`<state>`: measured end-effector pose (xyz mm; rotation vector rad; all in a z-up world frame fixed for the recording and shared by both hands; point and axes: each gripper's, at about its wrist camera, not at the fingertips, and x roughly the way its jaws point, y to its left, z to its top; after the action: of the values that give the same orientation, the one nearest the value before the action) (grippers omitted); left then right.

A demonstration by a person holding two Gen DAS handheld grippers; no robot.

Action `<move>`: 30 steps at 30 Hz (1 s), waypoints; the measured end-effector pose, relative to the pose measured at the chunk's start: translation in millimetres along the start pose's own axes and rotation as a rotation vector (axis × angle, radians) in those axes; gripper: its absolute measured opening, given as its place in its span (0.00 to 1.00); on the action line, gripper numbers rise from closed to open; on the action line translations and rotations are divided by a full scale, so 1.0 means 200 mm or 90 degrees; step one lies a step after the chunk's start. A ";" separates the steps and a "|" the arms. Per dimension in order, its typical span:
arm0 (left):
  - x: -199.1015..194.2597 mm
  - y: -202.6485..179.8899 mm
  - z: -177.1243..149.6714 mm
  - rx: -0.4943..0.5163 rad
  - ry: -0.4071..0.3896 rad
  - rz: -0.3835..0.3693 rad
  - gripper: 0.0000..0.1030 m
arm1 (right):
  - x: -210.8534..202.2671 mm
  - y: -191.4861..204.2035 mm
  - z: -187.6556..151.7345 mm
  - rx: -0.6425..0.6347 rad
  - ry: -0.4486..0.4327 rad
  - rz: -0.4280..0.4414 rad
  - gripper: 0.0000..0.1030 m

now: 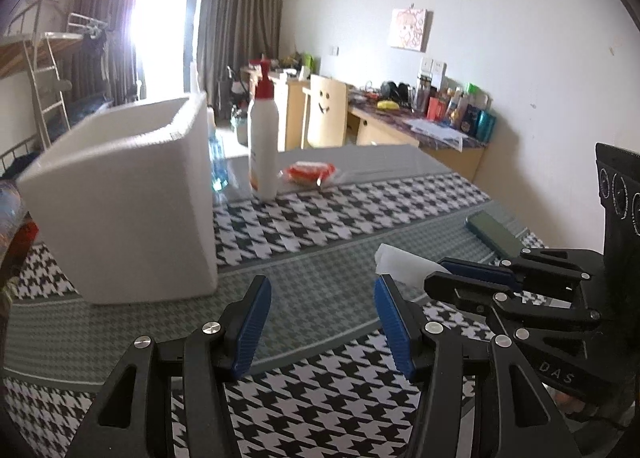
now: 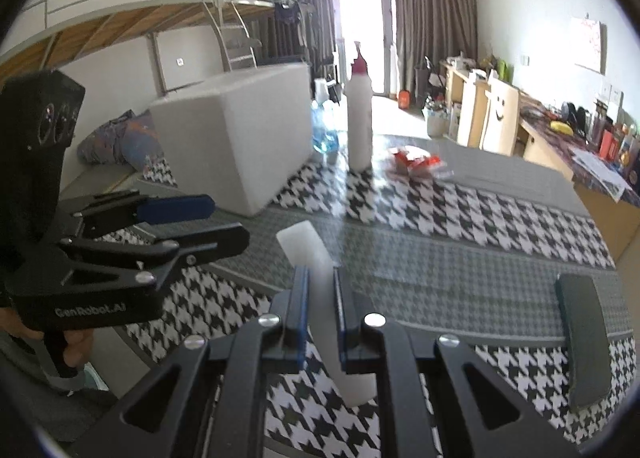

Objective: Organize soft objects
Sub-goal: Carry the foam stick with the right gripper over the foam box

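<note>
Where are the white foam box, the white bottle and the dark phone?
white foam box [image 1: 132, 217], left wrist view, front wall.
white bottle [image 1: 263, 145], left wrist view, body.
dark phone [image 2: 584, 342], right wrist view, top face.

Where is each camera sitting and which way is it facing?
Left wrist: on the left tool, jaws apart and empty, looking down the table at the white foam box; the right tool shows at right.
Right wrist: on the right tool, shut on a white packet, facing the same way; the left tool and a hand show at left.
Shared: box, white bottle, phone.
</note>
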<state>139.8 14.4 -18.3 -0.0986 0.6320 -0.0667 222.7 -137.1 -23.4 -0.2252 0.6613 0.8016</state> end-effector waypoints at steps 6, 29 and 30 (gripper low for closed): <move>-0.06 0.04 0.06 -0.010 -0.029 0.020 0.54 | -0.02 0.07 0.09 -0.015 -0.029 0.013 0.14; -0.28 0.26 0.16 -0.039 -0.116 0.127 0.54 | 0.01 0.24 0.39 -0.069 -0.093 0.054 0.14; -0.28 0.26 0.16 -0.040 -0.117 0.134 0.54 | 0.01 0.25 0.39 -0.069 -0.093 0.054 0.14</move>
<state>115.9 74.2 34.2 -0.0975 0.4587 0.1635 224.4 -68.3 39.0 -0.2355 0.4925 0.9282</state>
